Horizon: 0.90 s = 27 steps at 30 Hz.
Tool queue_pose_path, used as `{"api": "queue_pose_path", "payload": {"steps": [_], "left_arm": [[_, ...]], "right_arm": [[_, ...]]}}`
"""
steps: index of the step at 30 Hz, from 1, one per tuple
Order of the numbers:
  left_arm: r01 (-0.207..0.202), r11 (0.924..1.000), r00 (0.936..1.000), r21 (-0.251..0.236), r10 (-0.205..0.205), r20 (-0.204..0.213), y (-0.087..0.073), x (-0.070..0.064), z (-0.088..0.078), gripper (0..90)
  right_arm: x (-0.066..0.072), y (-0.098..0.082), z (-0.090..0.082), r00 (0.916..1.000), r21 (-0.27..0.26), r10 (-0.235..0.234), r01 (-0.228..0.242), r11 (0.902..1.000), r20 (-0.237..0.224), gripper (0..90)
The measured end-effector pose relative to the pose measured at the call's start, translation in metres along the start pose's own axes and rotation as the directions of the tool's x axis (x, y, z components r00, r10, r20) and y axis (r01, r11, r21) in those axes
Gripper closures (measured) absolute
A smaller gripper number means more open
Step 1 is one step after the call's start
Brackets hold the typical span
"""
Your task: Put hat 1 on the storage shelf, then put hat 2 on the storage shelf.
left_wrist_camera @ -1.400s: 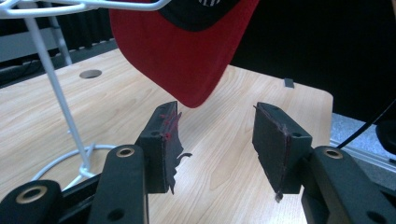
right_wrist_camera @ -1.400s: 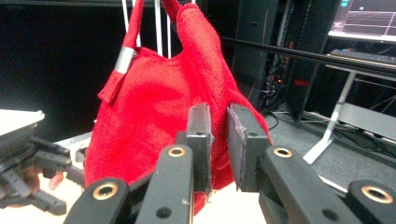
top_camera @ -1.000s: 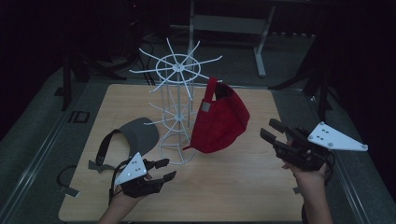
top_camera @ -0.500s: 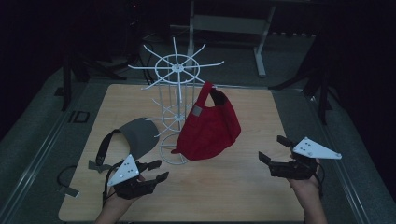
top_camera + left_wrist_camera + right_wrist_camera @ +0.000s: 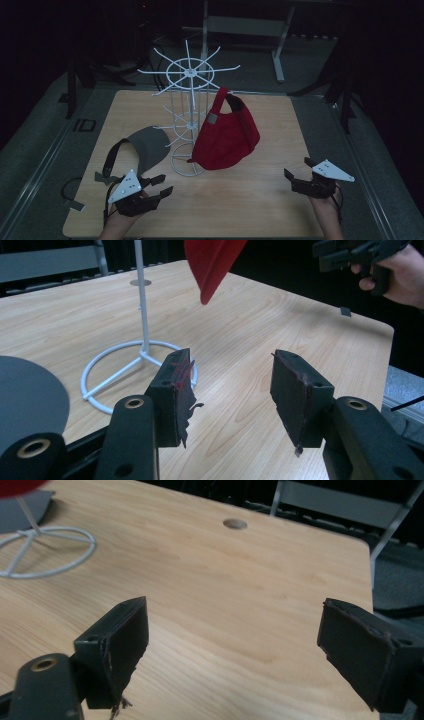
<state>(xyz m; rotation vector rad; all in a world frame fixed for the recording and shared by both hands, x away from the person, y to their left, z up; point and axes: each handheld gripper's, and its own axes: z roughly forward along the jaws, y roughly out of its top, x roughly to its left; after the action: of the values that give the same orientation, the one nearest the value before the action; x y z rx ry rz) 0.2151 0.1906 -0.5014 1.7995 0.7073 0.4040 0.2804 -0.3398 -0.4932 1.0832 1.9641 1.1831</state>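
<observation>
The red cloth cap (image 5: 225,135) is hanging on one arm of the white wire stand (image 5: 187,117), and it looks soft. The right gripper (image 5: 306,176) is holding its jaws wide apart over bare wood, having just opened. The left gripper (image 5: 159,184) is also standing open, empty, near the grey visor (image 5: 147,146), probably stiff.

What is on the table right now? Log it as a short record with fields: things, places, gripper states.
table: wood top
rack: white wire stand, upright mid-table, round base on the wood
red cap: hangs by its back strap from a rack arm, clear of both grippers
grey visor: lies flat left of the rack base
left gripper: open, nothing between the pads, low near the visor
right gripper: open, jaws have just been opening, nothing between them, low at the right front of the table
</observation>
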Motion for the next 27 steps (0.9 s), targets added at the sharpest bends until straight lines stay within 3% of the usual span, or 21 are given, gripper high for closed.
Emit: {"api": "queue_pose_path", "payload": {"steps": [8,13,17,27], "left_arm": [[0.012,0.9998,0.9999,0.012,-0.012,-0.002,-0.007,0.002,0.0,51.4],[0.027,0.9996,0.9996,0.0,-0.027,-0.009,-0.013,0.004,0.0,51.4],[0.03,0.9995,0.9987,0.0,-0.03,-0.042,-0.018,0.007,-0.002,51.4],[0.047,0.9988,0.9906,-0.012,-0.048,-0.128,-0.027,0.019,-0.023,51.4]], "right_arm": [[-0.016,-0.034,0.002,0.9943,0.014,0.056,-0.058,0.9982,0.09,13.0],[-0.021,-0.049,0.001,0.9841,0.014,0.088,-0.091,0.9958,0.155,13.1],[-0.025,-0.058,0.001,0.9781,0.007,0.126,-0.129,0.9916,0.165,13.1],[-0.027,-0.067,0.005,0.9746,0.016,0.117,-0.123,0.9923,0.191,13.2]]}}
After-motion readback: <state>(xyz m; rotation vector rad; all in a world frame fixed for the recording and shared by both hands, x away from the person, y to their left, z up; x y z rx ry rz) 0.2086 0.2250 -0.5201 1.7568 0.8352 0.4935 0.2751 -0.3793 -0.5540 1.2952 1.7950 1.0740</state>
